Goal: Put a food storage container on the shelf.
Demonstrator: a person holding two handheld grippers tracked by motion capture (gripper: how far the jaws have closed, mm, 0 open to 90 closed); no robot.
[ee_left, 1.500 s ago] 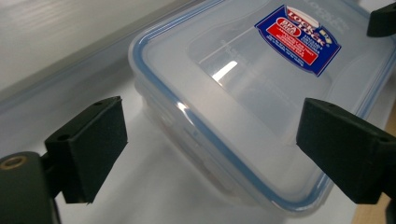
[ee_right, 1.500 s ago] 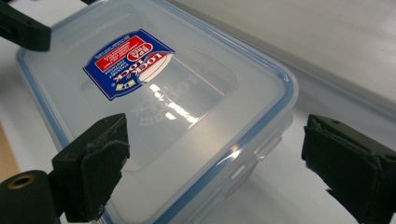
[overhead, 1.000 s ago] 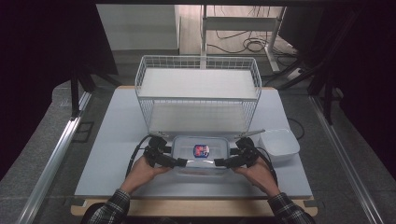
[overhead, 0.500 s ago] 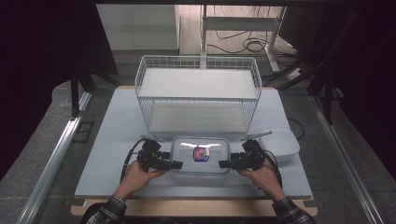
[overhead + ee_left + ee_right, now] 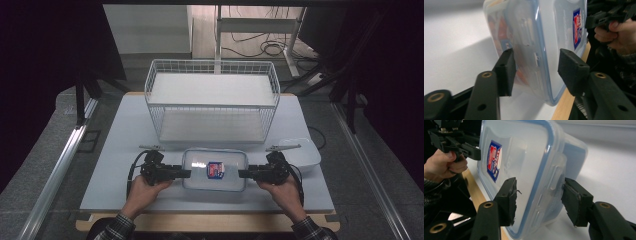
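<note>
A clear plastic container (image 5: 215, 170) with a blue-sealed lid and a red and blue label (image 5: 216, 170) lies flat on the table near the front edge. My left gripper (image 5: 186, 173) is at its left end and my right gripper (image 5: 242, 174) at its right end. In the left gripper view the open left gripper (image 5: 535, 57) straddles the container's (image 5: 544, 50) end latch flap, with a gap beside one jaw. The right gripper view has the open right gripper (image 5: 539, 187) either side of the container's (image 5: 524, 170) other latch flap.
A white wire two-level rack (image 5: 212, 100) stands just behind the container. To the right of my right hand sits a white dish (image 5: 305, 152). The pale table (image 5: 125, 130) ends in a wooden front edge close under my hands.
The container and both grippers have come a little toward the front edge, away from the rack. The grippers sit slightly farther out at its ends.
</note>
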